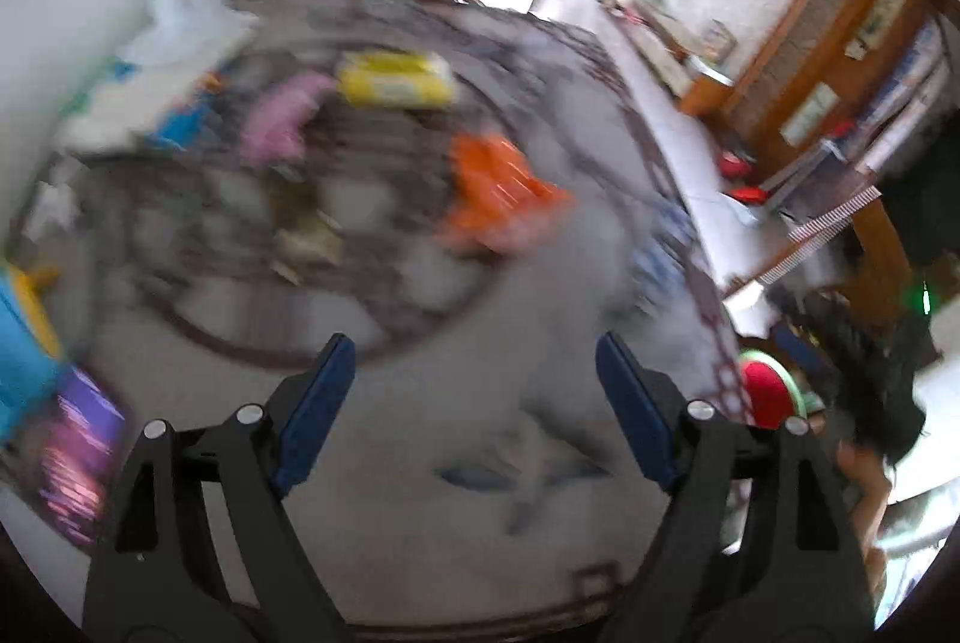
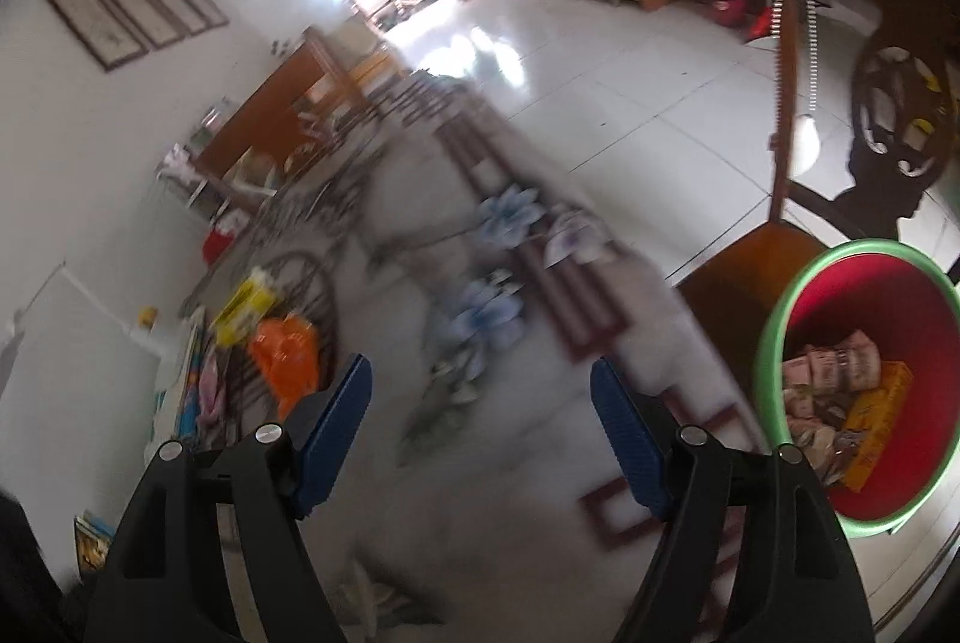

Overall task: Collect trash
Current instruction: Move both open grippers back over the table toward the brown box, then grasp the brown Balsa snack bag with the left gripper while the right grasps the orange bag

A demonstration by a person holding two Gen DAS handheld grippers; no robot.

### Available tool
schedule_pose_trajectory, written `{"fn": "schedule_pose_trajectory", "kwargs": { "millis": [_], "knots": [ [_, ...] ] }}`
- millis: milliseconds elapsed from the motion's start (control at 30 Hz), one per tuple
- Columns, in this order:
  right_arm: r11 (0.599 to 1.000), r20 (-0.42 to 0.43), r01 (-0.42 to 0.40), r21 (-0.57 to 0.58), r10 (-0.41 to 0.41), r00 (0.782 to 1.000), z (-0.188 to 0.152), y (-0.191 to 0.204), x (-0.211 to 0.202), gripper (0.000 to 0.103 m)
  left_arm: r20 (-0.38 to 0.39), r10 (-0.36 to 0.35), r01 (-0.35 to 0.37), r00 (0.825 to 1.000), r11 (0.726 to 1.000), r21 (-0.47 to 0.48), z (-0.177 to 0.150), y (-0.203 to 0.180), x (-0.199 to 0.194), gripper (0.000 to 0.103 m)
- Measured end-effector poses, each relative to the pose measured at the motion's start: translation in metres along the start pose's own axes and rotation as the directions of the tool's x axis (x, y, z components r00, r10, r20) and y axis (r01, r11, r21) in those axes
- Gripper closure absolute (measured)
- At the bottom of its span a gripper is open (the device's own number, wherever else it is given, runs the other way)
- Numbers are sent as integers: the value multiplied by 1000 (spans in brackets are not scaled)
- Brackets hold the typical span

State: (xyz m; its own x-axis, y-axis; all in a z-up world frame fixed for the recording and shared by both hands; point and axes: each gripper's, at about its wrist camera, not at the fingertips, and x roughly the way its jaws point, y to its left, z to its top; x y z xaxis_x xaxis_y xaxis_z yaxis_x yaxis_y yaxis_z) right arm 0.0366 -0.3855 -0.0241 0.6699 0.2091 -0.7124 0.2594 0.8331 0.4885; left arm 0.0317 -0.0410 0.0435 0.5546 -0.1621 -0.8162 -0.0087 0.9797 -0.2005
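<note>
Between pickups: left gripper (image 1: 474, 361) and right gripper (image 2: 480, 391), jaws apart and empty, hover over the rug (image 1: 420, 433). Orange wrapper (image 1: 498, 193) and yellow packet (image 1: 393, 79) lie far left; the part-filled red bin (image 2: 864, 385) stands near right. Next move likely requires reaching the orange wrapper.

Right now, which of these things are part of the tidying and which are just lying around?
For the job:
- orange bag
- yellow packet
- pink wrapper
- red bin, already holding trash

Just there:
- patterned rug
- wooden chair
- framed pictures
</note>
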Motion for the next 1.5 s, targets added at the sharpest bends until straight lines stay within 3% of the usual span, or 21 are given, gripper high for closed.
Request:
{"fn": "schedule_pose_trajectory", "kwargs": {
  "millis": [100,233,500,667,733,833,933,1100,1233,1333,1500],
  "knots": [
    [999,-18,21,-31,-22,1000,-7,12,5,30,70,143,-148,987,986,73,28,14,-13,20],
    [989,-47,37,-141,-44,998,-14,34,14,30,94,153,-160,984,985,69,31,31,6,19],
    [990,-29,67,-122,-71,997,-11,30,19,29,-37,196,-197,980,980,-16,46,62,114,22],
    [979,-20,96,-179,-101,995,-14,41,23,29,-99,249,-259,963,961,-101,51,89,153,23],
    [972,-25,110,-206,-117,993,-17,46,27,29,-132,239,-258,962,954,-154,49,102,163,26],
    [964,-20,119,-237,-127,992,-21,52,31,29,-148,199,-228,969,950,-216,46,115,172,32],
    [953,-1,132,-274,-138,990,-24,59,33,29,-139,196,-220,971,957,-187,47,109,177,56],
    [931,2,161,-328,-170,985,-30,69,41,29,-141,90,-118,986,972,-204,44,104,165,57],
    [924,-11,143,-355,-157,988,-35,78,48,29,-73,-17,2,997,979,-202,34,90,119,57],
    [927,-39,83,-366,-104,994,-38,89,57,29,1,-128,126,992,973,-191,10,75,75,56],
    [896,-78,4,-445,-43,996,-42,127,83,29,63,-195,204,979,963,-177,0,66,50,56]
  ]
}}
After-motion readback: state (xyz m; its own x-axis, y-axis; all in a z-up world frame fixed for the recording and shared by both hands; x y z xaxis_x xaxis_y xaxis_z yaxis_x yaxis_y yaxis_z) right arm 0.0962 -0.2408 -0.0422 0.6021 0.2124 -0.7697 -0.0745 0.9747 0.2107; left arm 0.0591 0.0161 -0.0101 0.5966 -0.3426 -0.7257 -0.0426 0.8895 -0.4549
